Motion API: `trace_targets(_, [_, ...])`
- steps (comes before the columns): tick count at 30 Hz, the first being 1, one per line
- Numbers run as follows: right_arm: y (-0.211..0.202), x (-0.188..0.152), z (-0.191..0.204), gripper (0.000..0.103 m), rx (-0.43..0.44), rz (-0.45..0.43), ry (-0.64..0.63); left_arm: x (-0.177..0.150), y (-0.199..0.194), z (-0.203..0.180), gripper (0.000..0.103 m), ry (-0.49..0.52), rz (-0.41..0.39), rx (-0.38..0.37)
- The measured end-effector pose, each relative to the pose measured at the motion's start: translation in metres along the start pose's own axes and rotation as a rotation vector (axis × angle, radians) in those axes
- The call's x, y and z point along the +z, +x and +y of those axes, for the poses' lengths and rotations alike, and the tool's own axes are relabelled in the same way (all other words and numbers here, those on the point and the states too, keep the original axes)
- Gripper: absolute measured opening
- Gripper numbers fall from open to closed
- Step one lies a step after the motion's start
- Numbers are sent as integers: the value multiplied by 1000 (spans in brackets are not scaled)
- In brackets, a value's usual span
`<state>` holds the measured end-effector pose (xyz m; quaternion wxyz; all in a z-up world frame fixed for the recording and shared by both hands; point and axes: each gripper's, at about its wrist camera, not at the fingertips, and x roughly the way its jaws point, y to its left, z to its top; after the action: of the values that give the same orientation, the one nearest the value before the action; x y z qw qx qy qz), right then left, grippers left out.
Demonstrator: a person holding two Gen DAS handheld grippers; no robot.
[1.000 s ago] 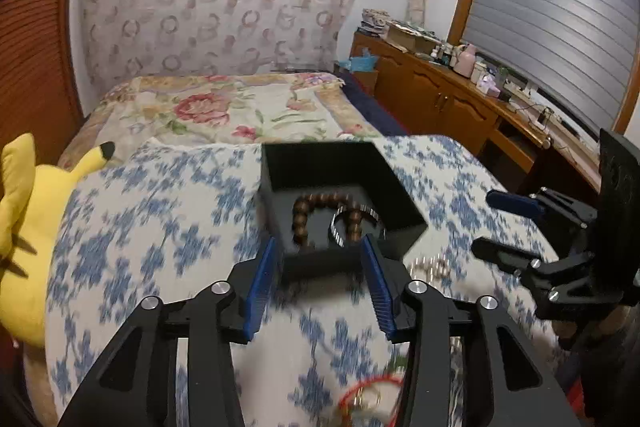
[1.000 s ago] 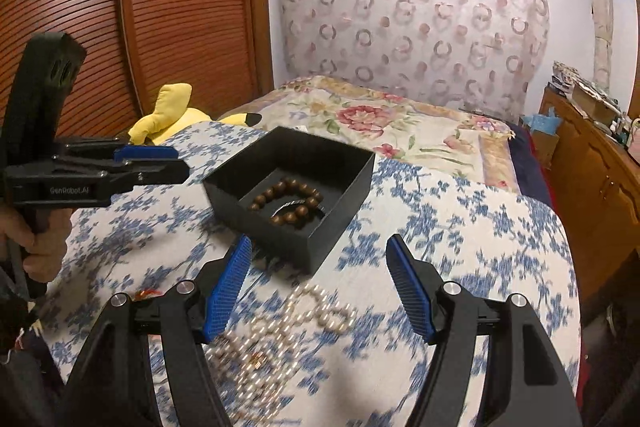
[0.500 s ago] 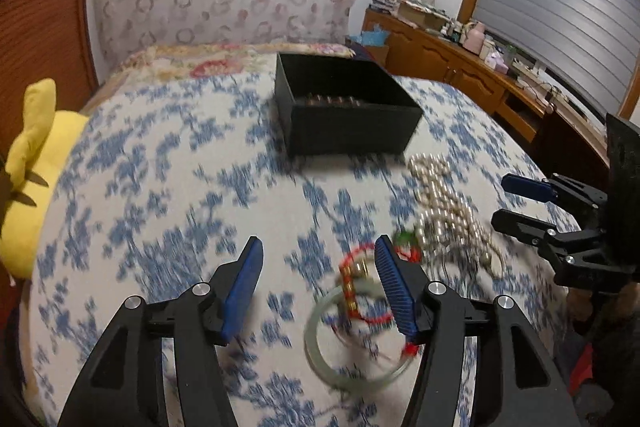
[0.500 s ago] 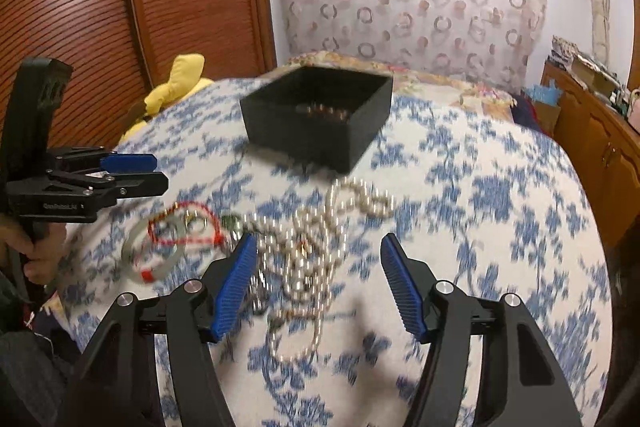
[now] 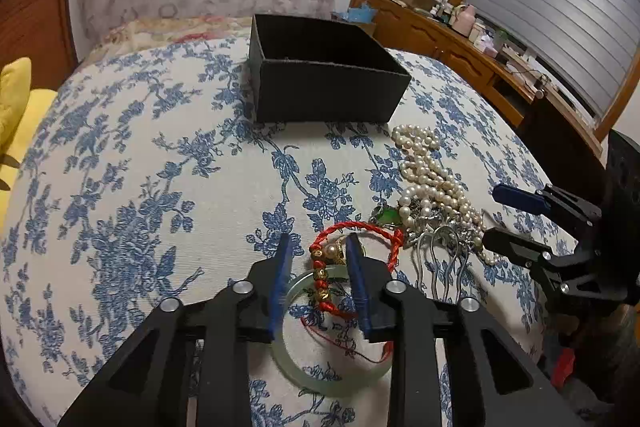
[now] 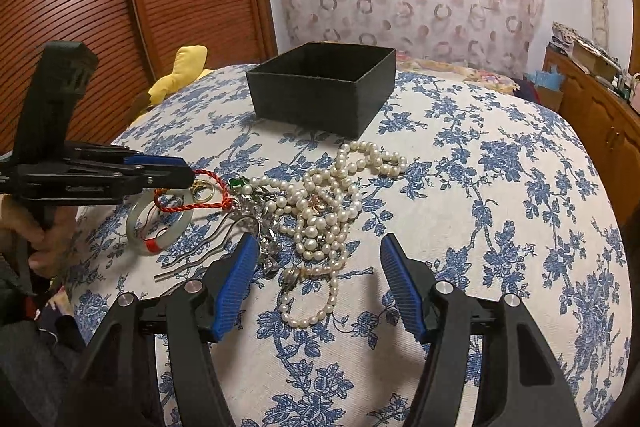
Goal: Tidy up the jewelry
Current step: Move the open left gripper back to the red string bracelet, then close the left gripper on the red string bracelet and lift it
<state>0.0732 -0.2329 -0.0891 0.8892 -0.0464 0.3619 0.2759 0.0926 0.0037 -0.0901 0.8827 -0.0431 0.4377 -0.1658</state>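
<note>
A black open box (image 5: 324,83) stands at the far side of the blue-flowered cloth; it also shows in the right wrist view (image 6: 320,87). My left gripper (image 5: 316,247) is open, low over the cloth, its fingers either side of a red cord bracelet (image 5: 356,231) with gold beads and a pearl ring (image 5: 334,253). A pale green bangle (image 5: 320,367) lies under it. The right wrist view shows the left gripper (image 6: 188,175) at the red cord (image 6: 208,203). My right gripper (image 6: 316,255) is open and empty above a heap of pearl strands (image 6: 320,203).
Silver hairpins (image 5: 436,267) and a green stone pendant (image 5: 386,217) lie beside the pearls (image 5: 428,179). A yellow plush toy (image 6: 180,71) sits at the left edge. A wooden dresser (image 5: 460,39) stands at the right, and a bed lies behind the table.
Both grippers pulled back from the box and dropped toward the jewelry. My left gripper has narrowed and now brackets the red cord bracelet and ring. My right gripper stays wide open.
</note>
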Motion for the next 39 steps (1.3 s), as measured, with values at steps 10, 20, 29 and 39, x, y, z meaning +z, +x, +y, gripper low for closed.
trace_targets(10, [-1,-2,2,66,-5,-11,-14,5,-5,-5,9,7,-42,22])
trace_targets(20, [0,-2,3,66,-8,-9,-14,5,-8,9,9,-15,-35,52])
trace_targets(29, [2,-3,2,66,-6,-3,-17,4,1,20,9,-29,3,69])
trace_targets(39, [1,-3,3,66,-6,-2,-17,2,-10,28,13,-51,-8,59])
